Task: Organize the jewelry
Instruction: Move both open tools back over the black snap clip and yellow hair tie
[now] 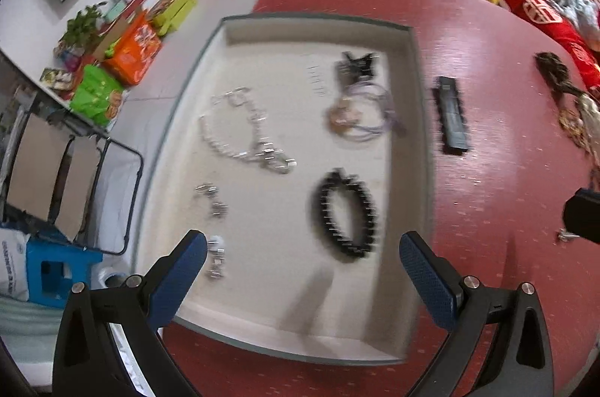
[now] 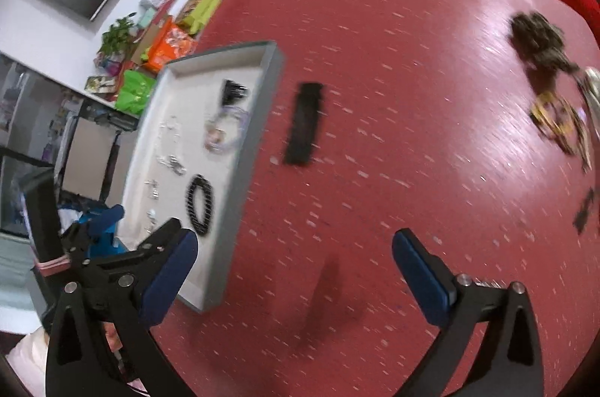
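Blue pads of the left gripper [image 1: 303,269] stand spread wide and empty above the near end of the tray [image 1: 420,89], with the black bead bracelet [image 1: 347,215] lying just ahead of them on the pale lining. Further in lie a pearl and silver necklace [image 1: 243,130], a tangle of thin purple rings [image 1: 360,115], a black clip [image 1: 356,66] and some small silver pieces [image 1: 213,202].

Over the red table [image 2: 393,96], the right gripper [image 2: 294,263] is likewise spread wide with nothing between its pads. Loose pieces not yet put away lie on the table: a black comb-like bar [image 2: 304,124] just beside the tray and, well apart at the right edge, a dark and gold heap [image 2: 551,85].

The next pick looks like the right gripper's. It would do well to come down straight over one piece, straddle the bar across its narrow width, close only once both pads reach the table, and set it in a bare patch of tray so that chains do not tangle.
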